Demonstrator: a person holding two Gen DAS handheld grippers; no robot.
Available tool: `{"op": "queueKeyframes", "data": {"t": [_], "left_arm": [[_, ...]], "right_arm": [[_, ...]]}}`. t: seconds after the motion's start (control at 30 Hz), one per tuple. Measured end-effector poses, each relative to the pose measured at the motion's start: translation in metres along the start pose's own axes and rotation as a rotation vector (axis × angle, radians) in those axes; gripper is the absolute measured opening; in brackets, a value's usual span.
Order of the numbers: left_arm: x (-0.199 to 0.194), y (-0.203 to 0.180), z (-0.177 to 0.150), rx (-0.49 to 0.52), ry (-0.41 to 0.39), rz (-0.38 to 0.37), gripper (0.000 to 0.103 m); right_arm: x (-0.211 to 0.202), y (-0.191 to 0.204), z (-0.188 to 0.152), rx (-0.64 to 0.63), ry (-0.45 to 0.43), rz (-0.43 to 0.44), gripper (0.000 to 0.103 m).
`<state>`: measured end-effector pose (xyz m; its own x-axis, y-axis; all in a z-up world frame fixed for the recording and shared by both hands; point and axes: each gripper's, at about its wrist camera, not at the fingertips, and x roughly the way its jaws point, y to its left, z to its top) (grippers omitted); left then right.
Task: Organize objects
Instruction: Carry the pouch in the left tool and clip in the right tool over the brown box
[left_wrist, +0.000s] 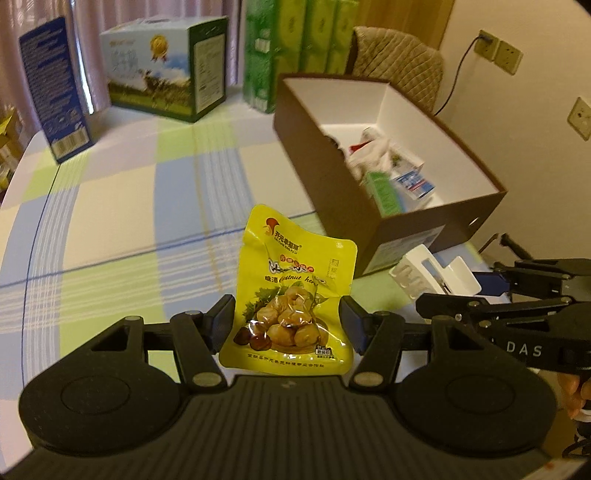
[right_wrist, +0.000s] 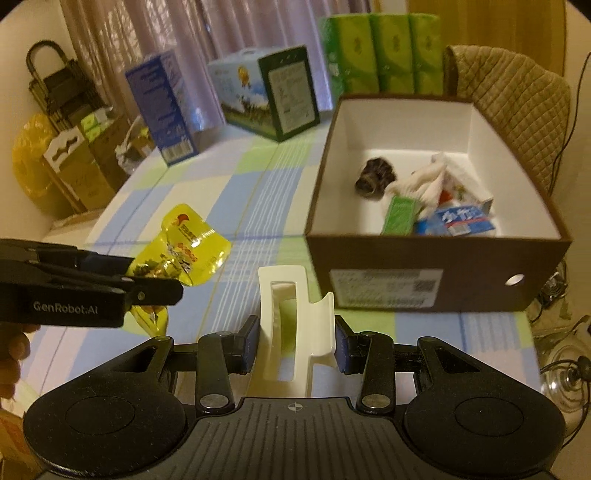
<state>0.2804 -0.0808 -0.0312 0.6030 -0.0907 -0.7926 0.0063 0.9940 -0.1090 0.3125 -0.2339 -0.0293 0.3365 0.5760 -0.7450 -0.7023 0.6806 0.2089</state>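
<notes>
Setting: checked cloth in green, blue and cream covers the bench (left_wrist: 110, 221); cartons and green tissue packs (right_wrist: 380, 51) stand at its far edge before a curtain, and a quilted chair back (right_wrist: 517, 110) sits behind
Open box: brown shoebox (right_wrist: 424, 254) with white lining, on the right part of the bench; a dark lump, crumpled white wrapper, a green packet and a blue-and-white packet already lie inside
Left claw (left_wrist: 288, 325): its pads flank a yellow chestnut pouch (left_wrist: 291, 288) at the lower half; the right wrist view shows the pouch pinched and off the cloth, so I judge it gripped, not just framed
Right claw (right_wrist: 293, 349): closed narrowly on a white hair clip (right_wrist: 291, 325), both blue pads touching its sides, the clip standing upright between them
Position: both loads hang near the front left corner of the shoebox, outside it; the clip is nearer the box wall than the pouch
Step in hand: carrying two picked items toward the shoebox, neither yet dropped
Next move: lift each load over the rim, one claw at a time to avoid a clash, then release above a free patch of floor at the near left
</notes>
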Motion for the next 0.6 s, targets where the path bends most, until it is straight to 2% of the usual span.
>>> {"op": "queueKeyframes", "data": {"t": [0.3,0.6], "left_arm": [[0.006,-0.037,0.033,0.039,-0.048,-0.042,0.057],[0.033,-0.075,0.079,0.068,-0.085,-0.057,0.057]], "right_arm": [[-0.025,-0.035,0.024,0.027,-0.072,-0.022,0.038],[-0.036,-0.089,0.061,0.049,-0.142,-0.063,0.038]]}}
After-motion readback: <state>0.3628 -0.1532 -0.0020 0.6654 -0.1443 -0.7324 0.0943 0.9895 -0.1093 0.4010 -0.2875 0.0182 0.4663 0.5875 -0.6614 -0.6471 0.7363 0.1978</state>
